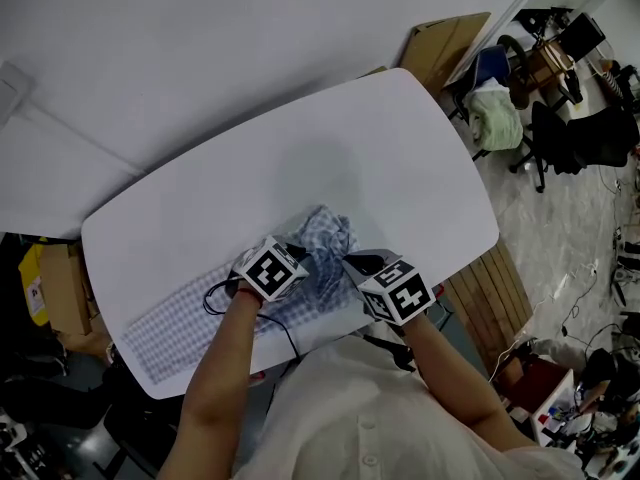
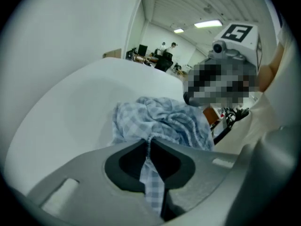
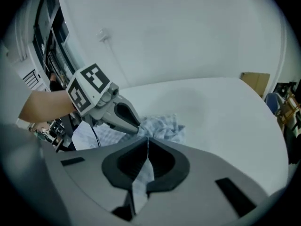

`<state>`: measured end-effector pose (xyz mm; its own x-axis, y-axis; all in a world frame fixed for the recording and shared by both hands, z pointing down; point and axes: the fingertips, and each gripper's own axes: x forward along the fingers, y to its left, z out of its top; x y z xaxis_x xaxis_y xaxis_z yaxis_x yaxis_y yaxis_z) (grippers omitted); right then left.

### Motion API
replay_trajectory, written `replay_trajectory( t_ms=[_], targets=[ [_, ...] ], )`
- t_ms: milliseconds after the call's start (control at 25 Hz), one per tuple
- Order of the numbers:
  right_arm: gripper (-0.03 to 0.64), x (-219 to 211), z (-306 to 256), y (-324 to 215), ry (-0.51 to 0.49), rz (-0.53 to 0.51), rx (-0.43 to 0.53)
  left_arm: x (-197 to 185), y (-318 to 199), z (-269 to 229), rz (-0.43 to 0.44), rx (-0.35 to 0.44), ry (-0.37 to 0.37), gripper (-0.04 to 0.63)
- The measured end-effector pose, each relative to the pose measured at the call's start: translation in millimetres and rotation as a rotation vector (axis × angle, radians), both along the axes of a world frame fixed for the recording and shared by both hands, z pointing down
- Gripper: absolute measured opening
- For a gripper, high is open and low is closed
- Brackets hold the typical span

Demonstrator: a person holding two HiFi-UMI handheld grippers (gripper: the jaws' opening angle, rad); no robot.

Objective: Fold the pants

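Blue-and-white checked pants (image 1: 190, 313) lie along the near edge of the white table (image 1: 330, 158), one end flat at the left, the other bunched in a heap (image 1: 325, 238) near the middle. My left gripper (image 1: 305, 263) is shut on a fold of the bunched cloth (image 2: 153, 182), which runs between its jaws. My right gripper (image 1: 345, 263) is just to its right, also shut on the pants, with a strip of checked cloth (image 3: 141, 178) pinched between its jaws. The two sets of jaws nearly meet at the heap. In the right gripper view the left gripper (image 3: 134, 124) bites the cloth's edge.
A black cable (image 1: 215, 298) loops over the flat part of the pants near my left wrist. Cardboard boxes (image 1: 55, 288) stand left of the table, folded cardboard (image 1: 445, 43) behind it. Office chairs (image 1: 560, 133) and clutter fill the floor at the right.
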<state>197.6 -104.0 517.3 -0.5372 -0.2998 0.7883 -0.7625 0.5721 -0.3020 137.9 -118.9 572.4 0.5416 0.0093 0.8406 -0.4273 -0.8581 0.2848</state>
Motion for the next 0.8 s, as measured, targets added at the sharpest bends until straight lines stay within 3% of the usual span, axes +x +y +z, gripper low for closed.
replay_trajectory(
  t_ms=[80,200,360,440,640,800],
  targets=[
    [0.021,2,-3,-3,-0.004,0.009,0.015,-3,0,-6,-0.039,0.013,0.028,0.038],
    [0.023,9,6,1,0.073,-0.024,0.012,-2,5,-2,-0.04,0.022,0.023,0.04],
    [0.044,26,26,26,0.16,-0.077,-0.066,3,5,1,-0.066,0.015,0.03,0.04],
    [0.103,35,31,40,0.15,-0.069,-0.102,6,6,0,-0.081,0.009,0.045,0.04],
    [0.103,3,-11,15,0.024,-0.003,-0.015,4,3,-6,-0.093,0.013,0.069,0.04],
    [0.101,-4,23,4,0.137,-0.039,-0.071,9,4,-9,-0.115,0.003,0.084,0.039]
  ],
)
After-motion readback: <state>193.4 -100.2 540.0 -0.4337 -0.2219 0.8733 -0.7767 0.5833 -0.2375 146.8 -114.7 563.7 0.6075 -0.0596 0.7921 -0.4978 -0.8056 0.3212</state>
